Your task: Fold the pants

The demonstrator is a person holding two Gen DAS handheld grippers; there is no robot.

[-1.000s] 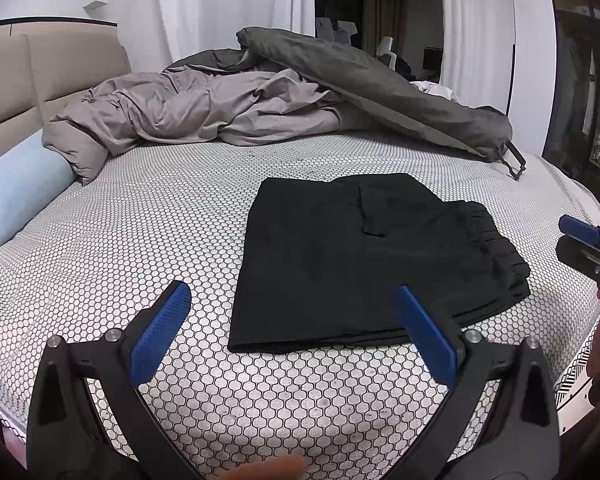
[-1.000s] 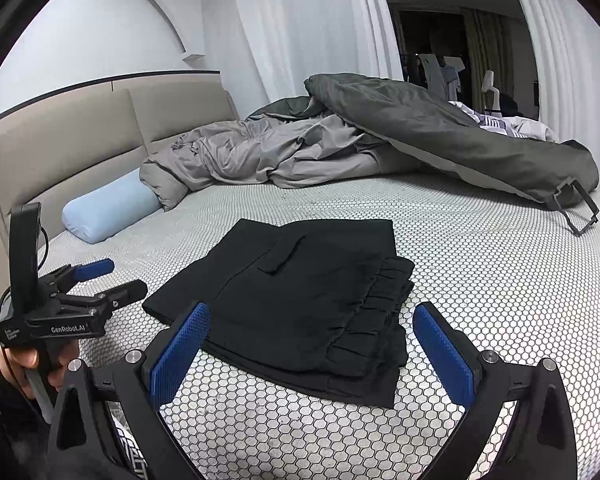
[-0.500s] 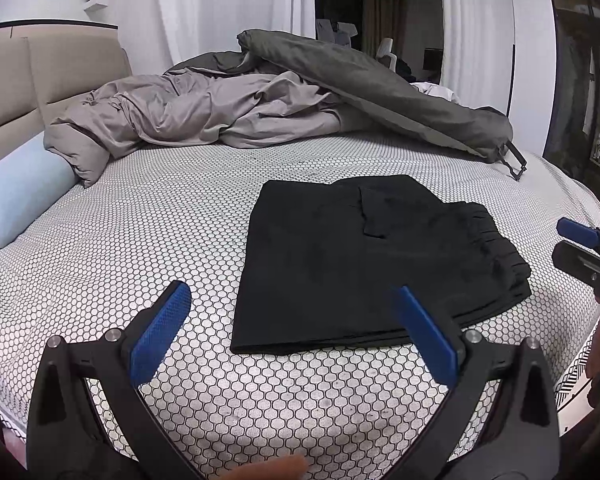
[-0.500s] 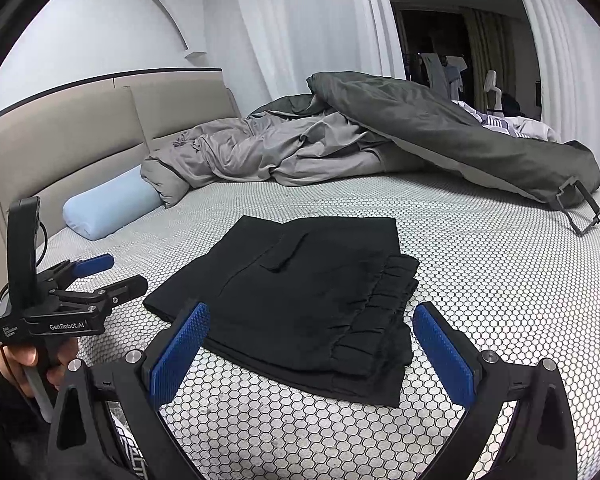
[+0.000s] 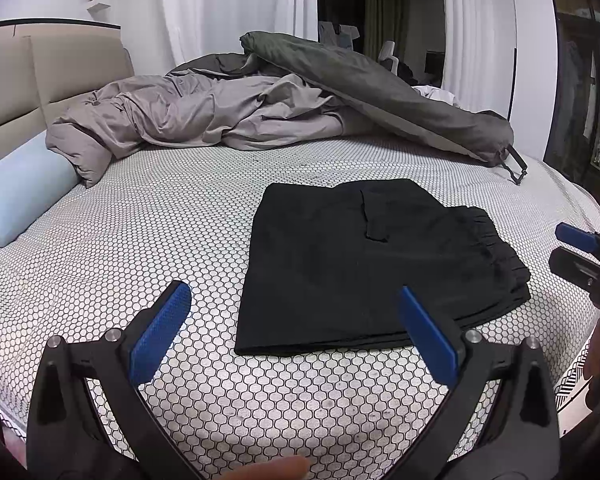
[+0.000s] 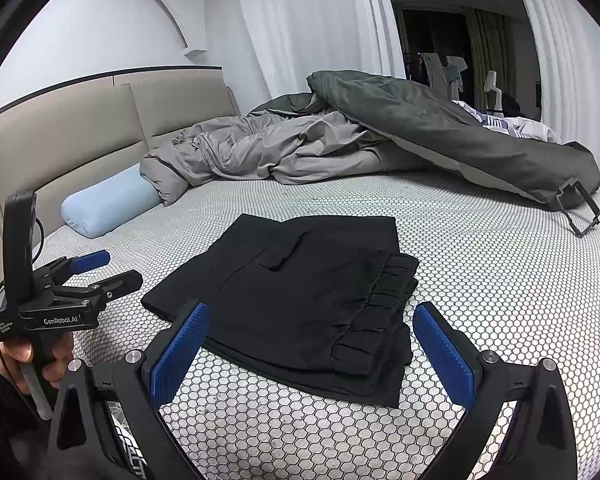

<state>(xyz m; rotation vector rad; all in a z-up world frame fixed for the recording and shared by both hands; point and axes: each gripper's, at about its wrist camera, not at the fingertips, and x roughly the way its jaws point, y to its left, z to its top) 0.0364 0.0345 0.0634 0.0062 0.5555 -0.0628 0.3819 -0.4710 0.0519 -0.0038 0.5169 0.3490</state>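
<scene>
Black pants lie folded into a flat rectangle on the bed, waistband ruffle to the right; they also show in the right wrist view. My left gripper is open and empty, held above the bed just short of the pants' near edge. My right gripper is open and empty, held just short of the waistband end. The left gripper shows in the right wrist view, the right gripper in the left wrist view.
The bed has a honeycomb-pattern sheet. A crumpled grey duvet and a dark green cover lie at the far side. A light blue bolster rests by the beige headboard. A black strap buckle hangs at far right.
Both grippers stay open and have barely shifted; the view has drifted slightly. The pants have not moved.
</scene>
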